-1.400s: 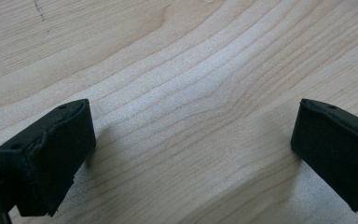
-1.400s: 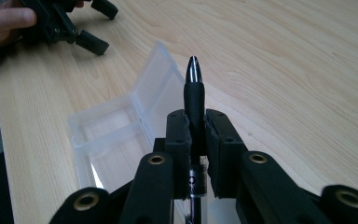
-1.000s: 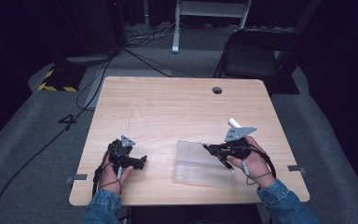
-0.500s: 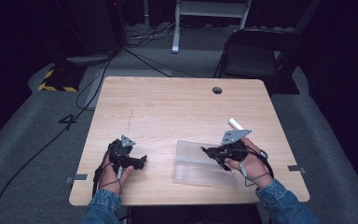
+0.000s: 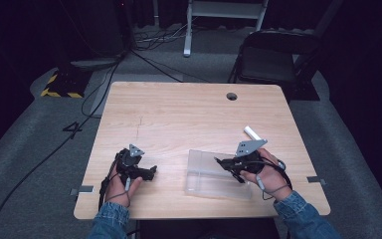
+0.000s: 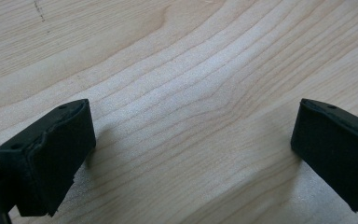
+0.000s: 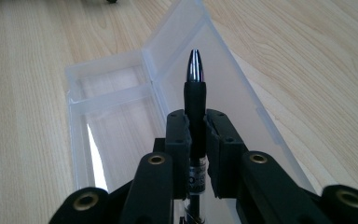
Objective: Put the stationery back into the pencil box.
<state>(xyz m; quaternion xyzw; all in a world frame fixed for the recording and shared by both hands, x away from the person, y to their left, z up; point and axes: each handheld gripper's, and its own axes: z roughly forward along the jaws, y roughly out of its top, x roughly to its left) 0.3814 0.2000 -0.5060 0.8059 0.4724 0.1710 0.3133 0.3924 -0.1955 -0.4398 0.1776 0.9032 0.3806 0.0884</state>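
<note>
Resting on table [image 5: 189,114] at lower left of high view, left gripper [image 5: 150,172]: jaws spread wide, bare wood between them in left gripper view. Clear case [image 5: 206,174] lying open at lower centre, lid flat on wood. Right gripper [image 5: 221,162] at lower right, over case; jaws pinching black pen [image 7: 195,100], silver tip pointing away. White cylinder [image 5: 252,133] lying just beyond right hand.
</note>
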